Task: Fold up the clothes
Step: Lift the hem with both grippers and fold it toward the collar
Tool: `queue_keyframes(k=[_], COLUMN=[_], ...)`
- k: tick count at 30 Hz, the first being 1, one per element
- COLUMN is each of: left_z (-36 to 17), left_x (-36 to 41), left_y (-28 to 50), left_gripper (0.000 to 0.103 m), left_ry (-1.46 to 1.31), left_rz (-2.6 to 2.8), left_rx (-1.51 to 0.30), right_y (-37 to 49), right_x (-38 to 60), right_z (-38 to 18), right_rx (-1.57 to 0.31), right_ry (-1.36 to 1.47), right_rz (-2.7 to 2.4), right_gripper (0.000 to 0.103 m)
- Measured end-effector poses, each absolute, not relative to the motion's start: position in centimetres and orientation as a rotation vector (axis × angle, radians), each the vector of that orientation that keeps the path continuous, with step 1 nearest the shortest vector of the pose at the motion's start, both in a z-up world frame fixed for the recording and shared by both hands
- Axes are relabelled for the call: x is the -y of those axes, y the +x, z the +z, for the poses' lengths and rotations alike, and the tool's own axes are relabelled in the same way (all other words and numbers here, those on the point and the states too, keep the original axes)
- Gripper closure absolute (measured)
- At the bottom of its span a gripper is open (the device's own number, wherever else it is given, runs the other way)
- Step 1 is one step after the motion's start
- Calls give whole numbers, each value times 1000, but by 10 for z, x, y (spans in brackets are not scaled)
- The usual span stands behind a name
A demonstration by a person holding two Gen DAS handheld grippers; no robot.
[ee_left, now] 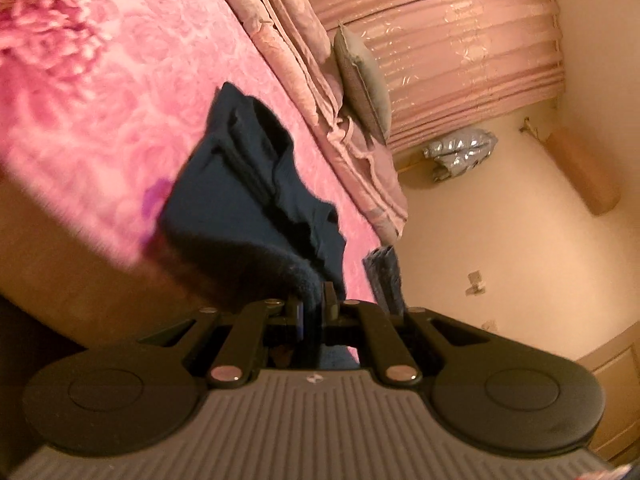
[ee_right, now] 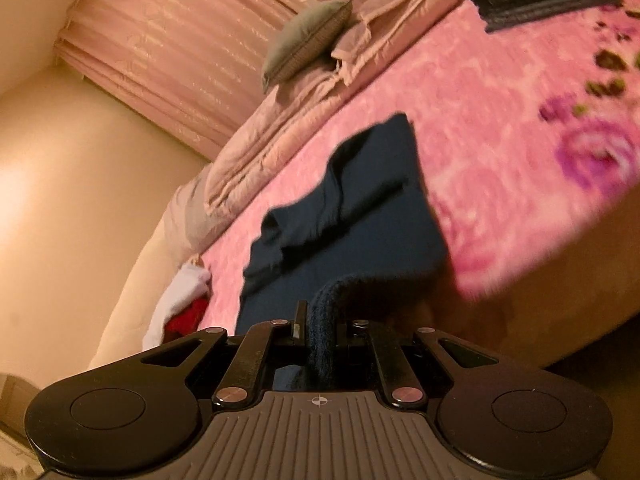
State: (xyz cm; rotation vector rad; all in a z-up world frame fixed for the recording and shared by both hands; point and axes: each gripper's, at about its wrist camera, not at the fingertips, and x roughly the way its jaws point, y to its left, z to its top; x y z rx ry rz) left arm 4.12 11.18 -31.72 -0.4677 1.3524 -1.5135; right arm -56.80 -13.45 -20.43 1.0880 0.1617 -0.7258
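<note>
Both grippers are clamped on the navy garment [ee_left: 248, 200]: the left gripper [ee_left: 314, 300] and the right gripper [ee_right: 320, 320] each pinch a knit edge. The rest drapes onto the pink floral bed [ee_left: 100, 92], short of the grey pillow [ee_right: 304, 40].

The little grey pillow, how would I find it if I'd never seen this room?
Start at the big bed with the fuzzy pink flowered blanket. At its far edge lies a bunched pale pink quilt, in front of the pink curtains. The small grey cushion sits on that quilt, the only grey thing among all the pink.
</note>
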Motion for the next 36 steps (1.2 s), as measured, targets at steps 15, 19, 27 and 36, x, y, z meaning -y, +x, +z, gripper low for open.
queue_keyframes(k=[15, 19, 27, 36], left_z=[-378, -392, -381, -383], left_x=[195, 206, 189, 220], left_y=[144, 166, 158, 137], left_gripper=[93, 93, 86, 76], left_ry=[-462, -445, -115, -56], left_rz=[-1338, -1313, -1529, -1591], left_rx=[-1505, -1424, -1147, -1079], right_y=[-468, -487, -478, -444], right_x=[436, 451, 422, 441], right_z=[-254, -270, -266, -279], right_rx=[-144, -78, -372, -385], right_ry=[1348, 1278, 787, 723], right_rz=[-897, -965, -902, -828], right_gripper=[37, 27, 29, 42])
